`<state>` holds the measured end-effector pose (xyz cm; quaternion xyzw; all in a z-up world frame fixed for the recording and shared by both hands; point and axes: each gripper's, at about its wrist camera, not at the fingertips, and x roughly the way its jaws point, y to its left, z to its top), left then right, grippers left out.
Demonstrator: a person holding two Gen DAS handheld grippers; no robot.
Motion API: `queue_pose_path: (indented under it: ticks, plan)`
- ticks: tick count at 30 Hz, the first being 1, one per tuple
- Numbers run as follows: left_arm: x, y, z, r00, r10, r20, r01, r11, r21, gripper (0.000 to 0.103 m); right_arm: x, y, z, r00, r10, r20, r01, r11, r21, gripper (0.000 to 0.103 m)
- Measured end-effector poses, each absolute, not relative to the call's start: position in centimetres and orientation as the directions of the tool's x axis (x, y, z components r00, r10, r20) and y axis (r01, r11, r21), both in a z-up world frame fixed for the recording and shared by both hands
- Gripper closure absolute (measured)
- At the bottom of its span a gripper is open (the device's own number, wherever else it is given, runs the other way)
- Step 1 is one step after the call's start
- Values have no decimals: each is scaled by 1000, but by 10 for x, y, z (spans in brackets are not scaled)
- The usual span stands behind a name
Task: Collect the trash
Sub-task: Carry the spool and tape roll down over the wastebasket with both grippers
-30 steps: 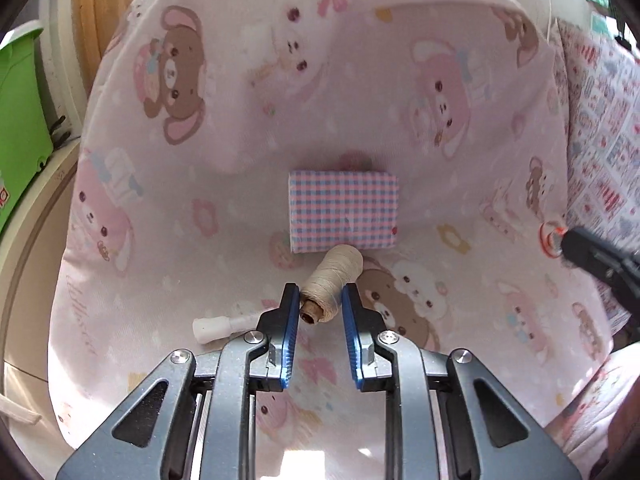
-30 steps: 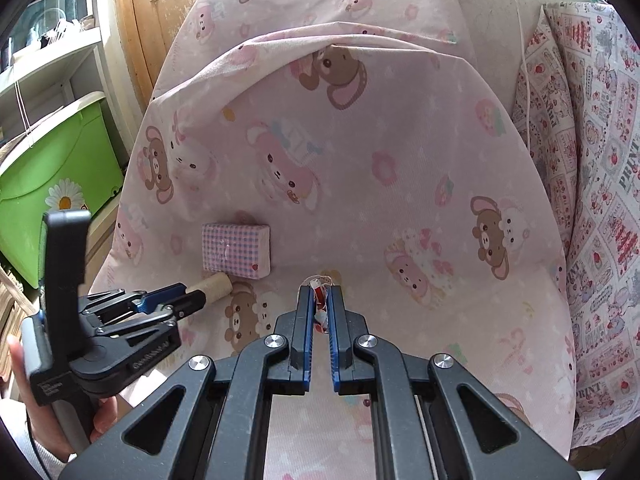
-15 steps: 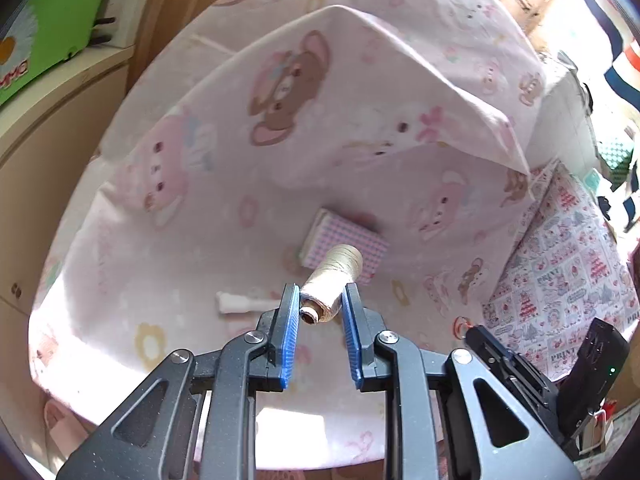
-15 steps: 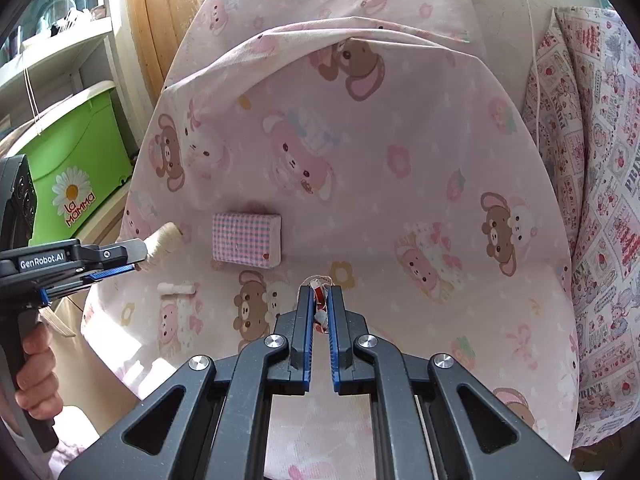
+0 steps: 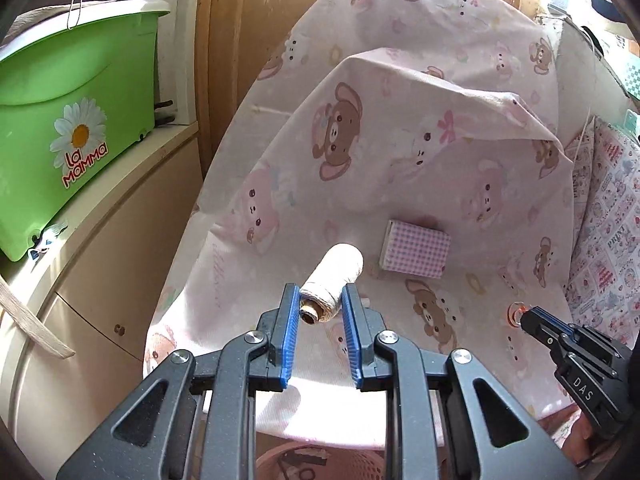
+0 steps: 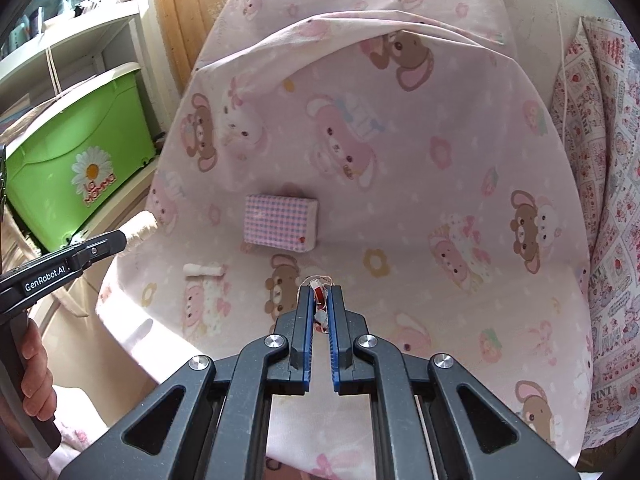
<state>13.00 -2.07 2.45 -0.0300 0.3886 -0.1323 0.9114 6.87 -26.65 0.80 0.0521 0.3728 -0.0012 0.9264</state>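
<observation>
The blue fingers (image 5: 291, 320) of the left gripper (image 5: 320, 312) are clamped on a cream thread spool (image 5: 332, 284), held above the pink cartoon sheet (image 5: 400, 152). A small red-and-white scrap (image 6: 319, 294) is pinched between the closed fingers of the right gripper (image 6: 320, 304). Beyond, a white roll (image 6: 202, 270) and a checked box (image 6: 280, 220) are seen lying on the sheet; farther left, a green bin (image 5: 72, 112) is seen.

You are seeing bright daylight washing out the pink sheet (image 5: 400, 168) near its front edge, soft shadows falling beneath the checked box (image 6: 281, 221), fisheye curving and darkening every corner, focus staying sharp throughout.
</observation>
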Motion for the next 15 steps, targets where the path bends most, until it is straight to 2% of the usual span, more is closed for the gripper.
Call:
queue_pose_path:
  ticks: [6,15]
  plan:
    - [113,-16,23,628,-264,-732,209,963,-168,83,58,-250,11,708,128,-694,-55,990,128,95]
    - [67,-11,30,598,-235,-766,250,963,-100,83,35,-206,17,679,241,-694,-228,967,112,95]
